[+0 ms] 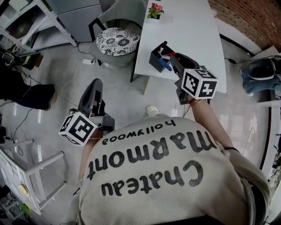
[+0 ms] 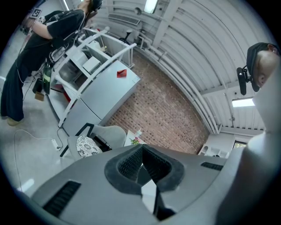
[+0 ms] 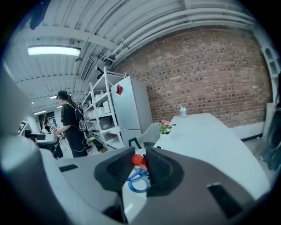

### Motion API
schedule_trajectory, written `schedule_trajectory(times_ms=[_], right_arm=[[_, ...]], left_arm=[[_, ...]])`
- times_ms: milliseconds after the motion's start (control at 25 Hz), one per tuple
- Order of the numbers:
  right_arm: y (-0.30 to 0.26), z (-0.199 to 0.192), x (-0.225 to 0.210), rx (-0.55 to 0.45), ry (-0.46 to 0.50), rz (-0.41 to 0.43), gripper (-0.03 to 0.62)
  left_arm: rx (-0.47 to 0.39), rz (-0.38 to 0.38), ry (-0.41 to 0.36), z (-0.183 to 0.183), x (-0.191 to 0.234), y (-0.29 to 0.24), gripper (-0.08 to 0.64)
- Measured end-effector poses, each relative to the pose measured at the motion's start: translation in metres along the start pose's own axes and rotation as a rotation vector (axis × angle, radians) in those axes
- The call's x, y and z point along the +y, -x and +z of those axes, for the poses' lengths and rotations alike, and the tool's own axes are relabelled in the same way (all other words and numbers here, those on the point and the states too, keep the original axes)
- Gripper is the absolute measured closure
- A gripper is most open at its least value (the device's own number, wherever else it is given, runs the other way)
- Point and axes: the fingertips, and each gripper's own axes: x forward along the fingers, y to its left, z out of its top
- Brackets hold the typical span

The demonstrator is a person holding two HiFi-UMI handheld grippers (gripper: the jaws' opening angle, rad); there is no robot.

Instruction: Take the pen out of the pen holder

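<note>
A black pen holder [image 1: 155,59] stands near the front left corner of the white table [image 1: 193,26]. My right gripper [image 1: 169,59] reaches into its top. In the right gripper view the red cap of a pen [image 3: 138,159] sits between the pads of the right gripper [image 3: 139,160], which is shut on it. A blue ring handle, like that of scissors [image 3: 138,183], shows just below the cap and at the holder [image 1: 166,66]. My left gripper [image 1: 97,83] hangs over the floor left of the table, shut and holding nothing [image 2: 141,147].
A chair with a patterned cushion [image 1: 117,41] stands at the table's left end. A small flower pot [image 1: 155,11] sits at the table's far end. A white rack [image 1: 26,169] is at the lower left. A person in black [image 3: 70,123] stands by shelves and a fridge [image 2: 103,94].
</note>
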Motion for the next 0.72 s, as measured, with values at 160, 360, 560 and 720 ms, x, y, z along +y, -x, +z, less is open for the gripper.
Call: schedule_trajectory(times_ms=[160, 360, 560, 720], right_arm=[[0.009, 0.004, 0.001, -0.031, -0.020, -0.019, 0.517], [0.021, 0.003, 0.008, -0.039, -0.019, -0.038, 0.517], [0.030, 0.001, 0.011, -0.042, -0.019, -0.048, 0.518], [0.032, -0.003, 0.005, -0.044, -0.035, -0.051, 0.518]], left_arm=[[0.002, -0.009, -0.003, 0.002, -0.001, 0.009, 0.558], [0.009, -0.021, 0.011, -0.001, 0.002, 0.018, 0.558], [0.031, -0.031, 0.024, -0.009, 0.000, 0.022, 0.558], [0.041, -0.022, 0.030, -0.015, 0.001, 0.020, 0.558]])
